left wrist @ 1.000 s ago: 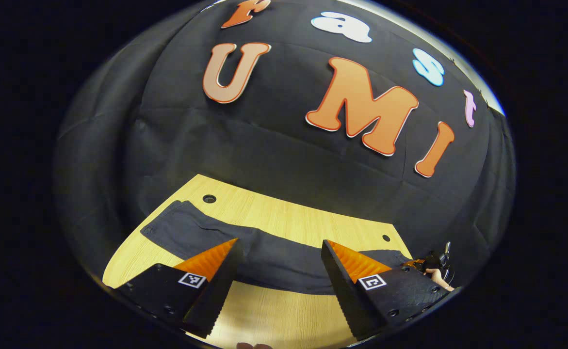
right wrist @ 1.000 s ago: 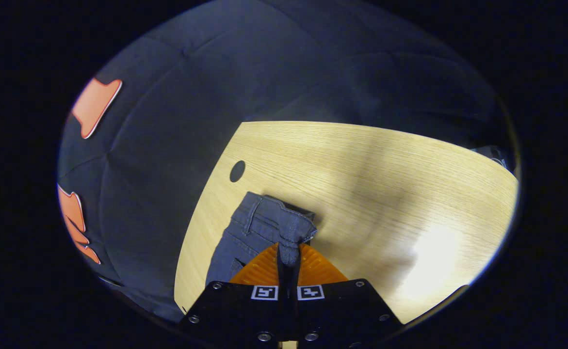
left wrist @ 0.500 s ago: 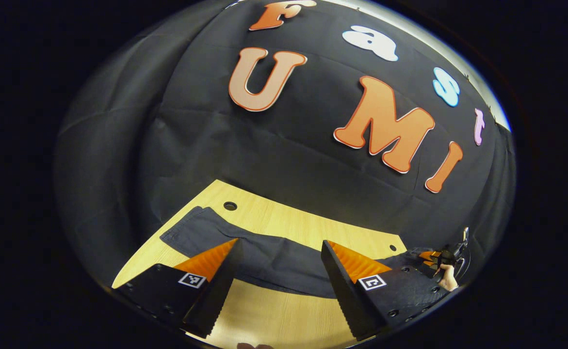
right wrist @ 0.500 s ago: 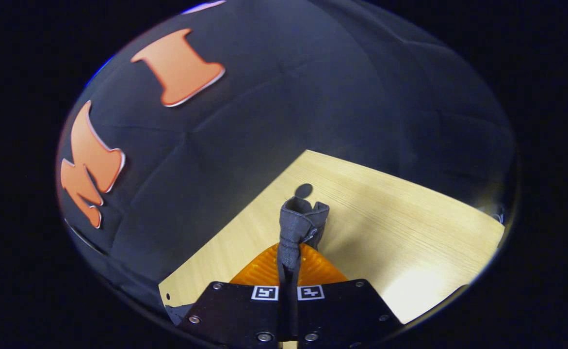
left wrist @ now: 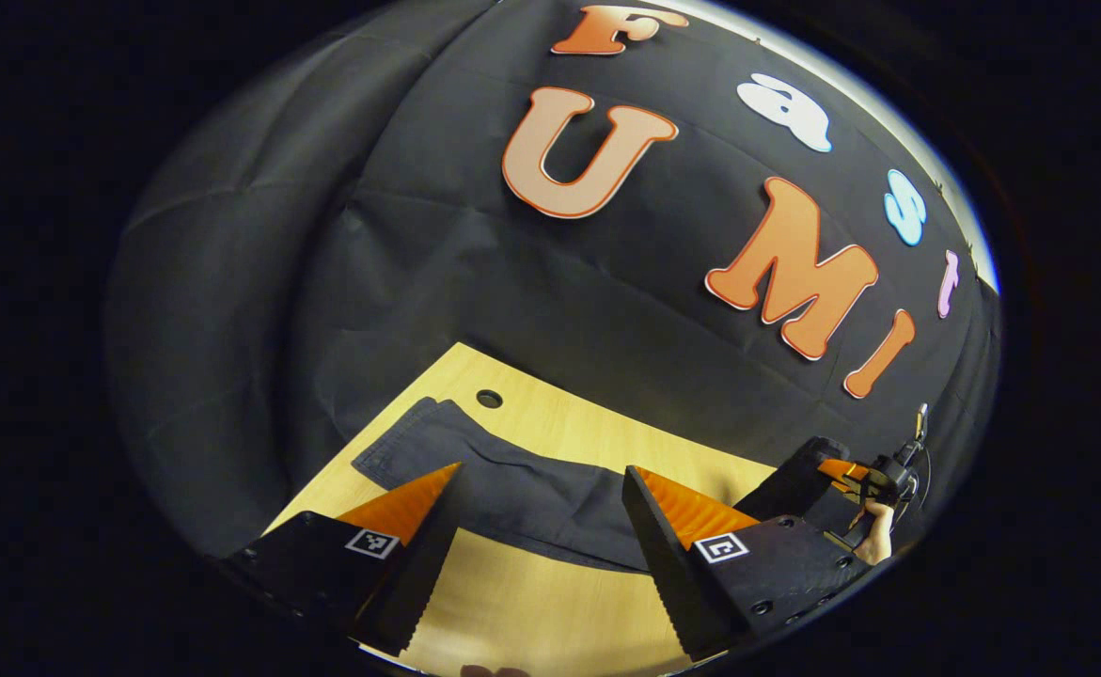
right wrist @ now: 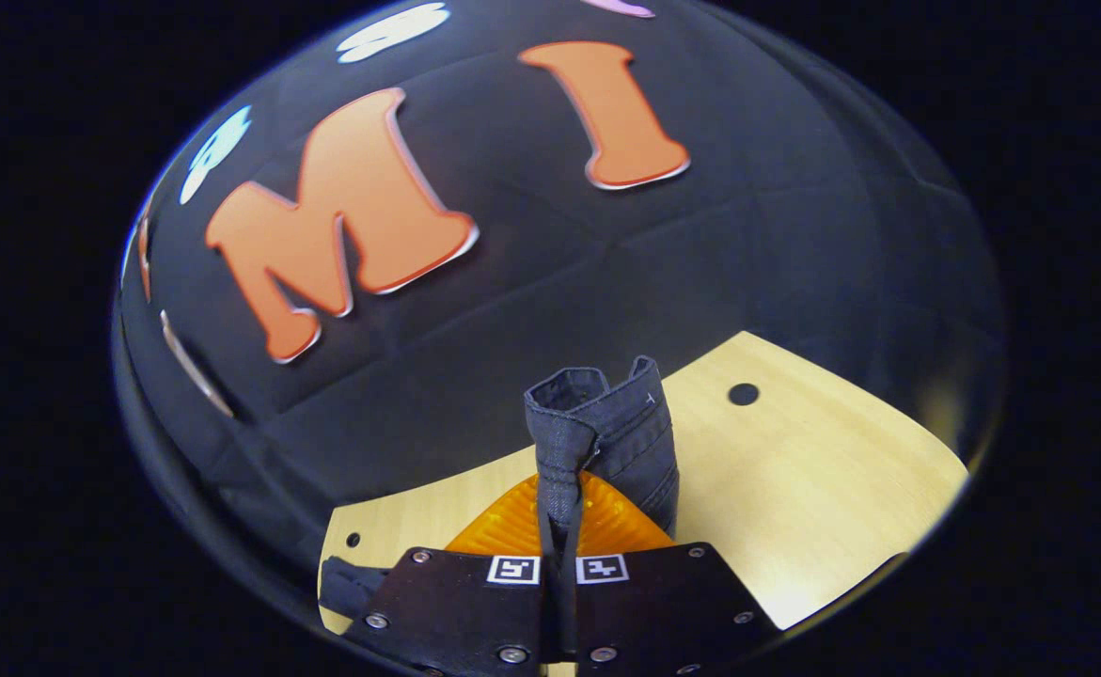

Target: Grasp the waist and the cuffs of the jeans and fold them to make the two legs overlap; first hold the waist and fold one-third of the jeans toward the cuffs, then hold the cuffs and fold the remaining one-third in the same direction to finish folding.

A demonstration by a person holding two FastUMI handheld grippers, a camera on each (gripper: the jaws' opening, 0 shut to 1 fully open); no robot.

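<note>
Dark jeans lie lengthwise across the wooden table, with the cuff end at the far left. My left gripper hovers open above the near edge of the legs, nothing between its fingers. At the far right the right gripper, held by a hand, has raised the waist end off the table. In the right gripper view, my right gripper is shut on the waist, which stands up in a bunched fold above the fingers.
The table has a round hole near the cuffs and another hole beyond the waist. The black cloth wall rises right behind the table's far edge. Bare wood shows to the right of the held waist.
The right gripper has lifted the waist off the table and swung round toward the wall. The left gripper stayed open while its view shifted along the legs.
</note>
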